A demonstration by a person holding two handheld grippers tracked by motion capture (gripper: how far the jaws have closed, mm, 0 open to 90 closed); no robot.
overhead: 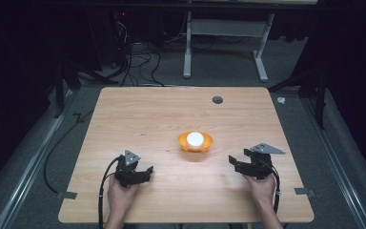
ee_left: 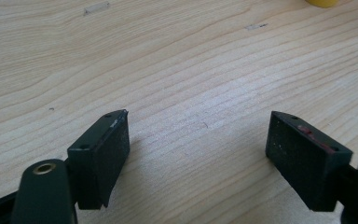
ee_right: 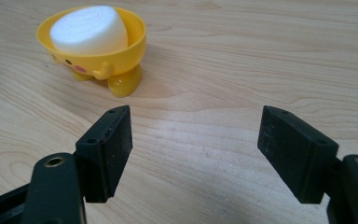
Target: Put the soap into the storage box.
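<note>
Near the bowl point(overhead: 196, 142), both hands rest low.

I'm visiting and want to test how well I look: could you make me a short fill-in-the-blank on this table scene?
1. The white round block sits inside a ____ bowl.
2. The bowl stands on the wooden ____.
3. The right gripper has its jaws apart, with ____ between them.
4. The bowl lies ____ the left gripper and the right gripper.

Missing words: yellow; table; nothing; between
</note>
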